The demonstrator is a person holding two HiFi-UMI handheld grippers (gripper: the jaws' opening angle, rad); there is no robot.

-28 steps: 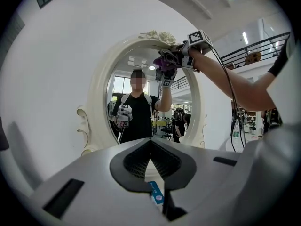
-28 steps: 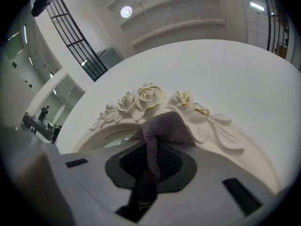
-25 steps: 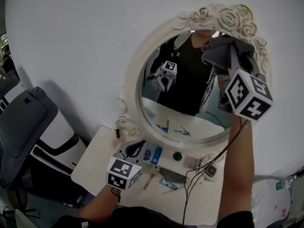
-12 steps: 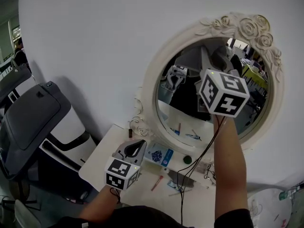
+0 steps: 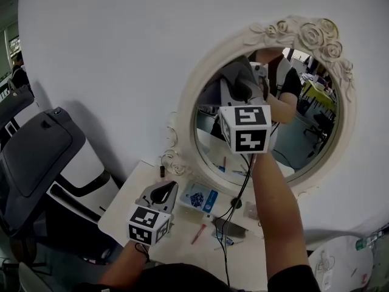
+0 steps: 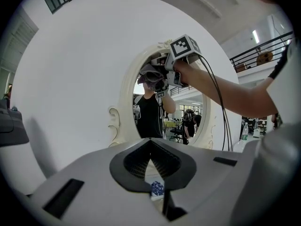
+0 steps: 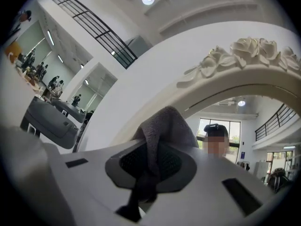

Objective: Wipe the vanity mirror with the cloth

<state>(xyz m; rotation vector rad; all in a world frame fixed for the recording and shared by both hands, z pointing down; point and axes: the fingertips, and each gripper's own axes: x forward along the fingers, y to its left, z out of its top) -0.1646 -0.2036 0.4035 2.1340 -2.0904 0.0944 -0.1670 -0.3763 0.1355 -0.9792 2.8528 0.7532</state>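
The oval vanity mirror (image 5: 304, 132) in its white rose-carved frame (image 5: 200, 84) hangs on the white wall. My right gripper (image 5: 243, 93) is raised against the glass at its upper left, shut on a grey cloth (image 5: 234, 78) bunched at the tips. In the right gripper view the cloth (image 7: 164, 126) runs down between the jaws of the right gripper (image 7: 155, 147), just under the frame (image 7: 244, 74). My left gripper (image 5: 159, 194) hovers low over the table, jaws shut and empty. The left gripper (image 6: 150, 142) looks up at the mirror (image 6: 183, 121) and the cloth (image 6: 150, 74).
A white vanity table (image 5: 121, 215) below the mirror holds a blue packet (image 5: 200, 196), a red pen (image 5: 197, 233), a small dark round cap (image 5: 237, 204) and cables. A grey padded chair (image 5: 36, 157) stands at the left. A bottle (image 5: 368, 241) shows at the lower right.
My right gripper has carried the cloth across the glass from the mirror's upper right to its upper left. The left gripper has stayed low over the table.
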